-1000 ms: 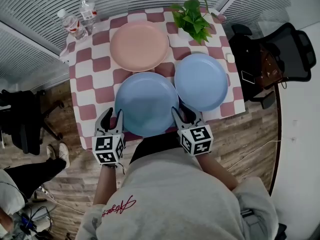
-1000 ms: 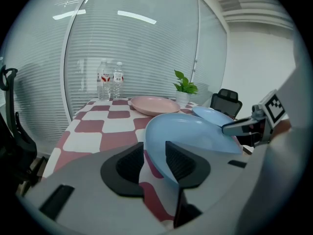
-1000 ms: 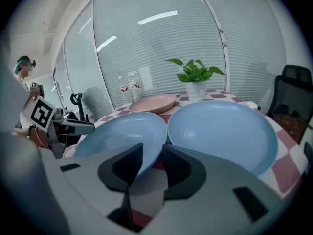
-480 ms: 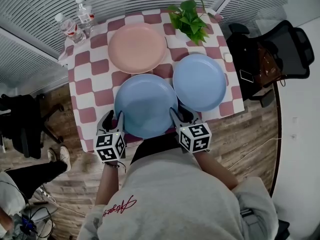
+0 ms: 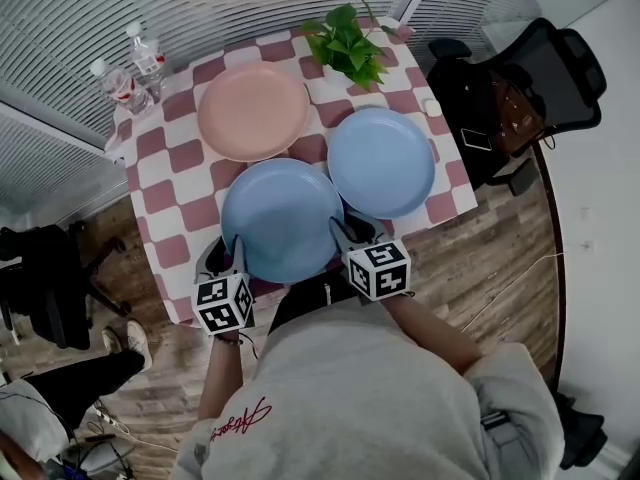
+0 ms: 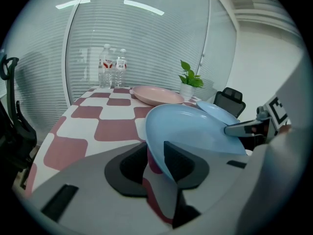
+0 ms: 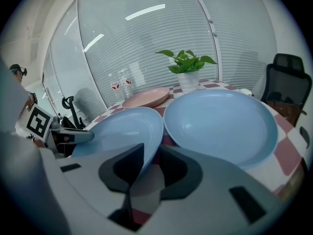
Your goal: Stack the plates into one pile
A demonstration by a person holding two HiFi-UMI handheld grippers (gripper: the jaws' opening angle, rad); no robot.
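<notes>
The near blue plate [image 5: 280, 218] lies at the checked table's front edge, overlapping the second blue plate [image 5: 382, 161] to its right; a pink plate [image 5: 252, 110] sits behind. My left gripper [image 5: 225, 253] straddles the near plate's left front rim [image 6: 195, 131]. My right gripper [image 5: 345, 233] straddles its right front rim [image 7: 122, 131]. Both sets of jaws have just been closing with the rim between them. In each gripper view a sliver of tablecloth still shows between the rim and one jaw, so the pads do not clamp it.
A potted plant [image 5: 345, 43] stands at the table's back right and two water bottles [image 5: 125, 73] at the back left corner. A black office chair [image 5: 540, 68] is to the right of the table [image 5: 160, 198]. Blinds run behind it.
Both grippers have narrowed their jaws around the near blue plate's front rim. The head view has shifted, so the table sits further left in the picture. The plates keep their places.
</notes>
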